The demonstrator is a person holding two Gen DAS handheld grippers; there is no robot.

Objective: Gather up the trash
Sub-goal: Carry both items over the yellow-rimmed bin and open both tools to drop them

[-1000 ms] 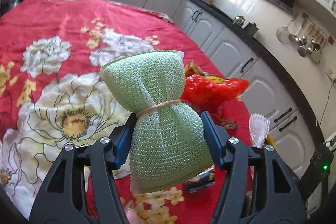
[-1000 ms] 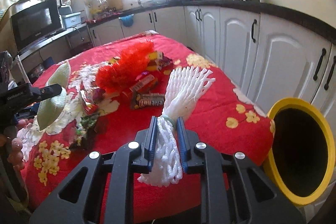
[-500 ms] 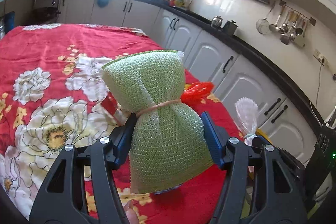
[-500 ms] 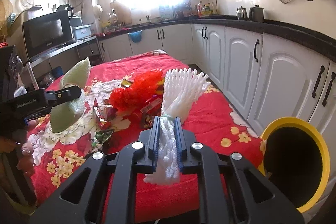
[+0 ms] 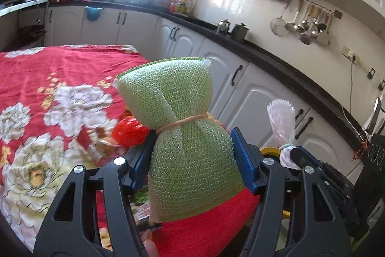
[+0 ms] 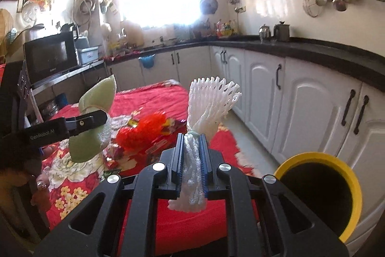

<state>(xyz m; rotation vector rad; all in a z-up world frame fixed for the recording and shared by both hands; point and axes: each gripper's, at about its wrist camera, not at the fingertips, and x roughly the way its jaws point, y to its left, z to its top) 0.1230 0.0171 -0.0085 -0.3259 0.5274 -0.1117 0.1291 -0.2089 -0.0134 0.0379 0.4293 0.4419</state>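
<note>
My left gripper (image 5: 192,155) is shut on a green foam net (image 5: 178,127) tied at its waist with a rubber band, held up above the table. From the right wrist view the same green foam net (image 6: 96,122) shows at the left in that gripper. My right gripper (image 6: 191,160) is shut on a white foam net (image 6: 207,117) that fans out above the fingers; the white foam net (image 5: 282,122) also shows at the right of the left wrist view. A yellow-rimmed bin (image 6: 320,194) with a dark inside stands at the lower right, beside the table.
The table has a red flowered cloth (image 5: 48,93). On it lie a red foam net (image 6: 144,129) and several snack wrappers (image 6: 115,155). White cabinets (image 6: 300,107) under a black counter run along the right. A hand (image 6: 41,187) holds the left gripper.
Both grippers have risen and tilted up with their nets still held. The bin's yellow rim now sits nearer the right gripper, and less of the table shows.
</note>
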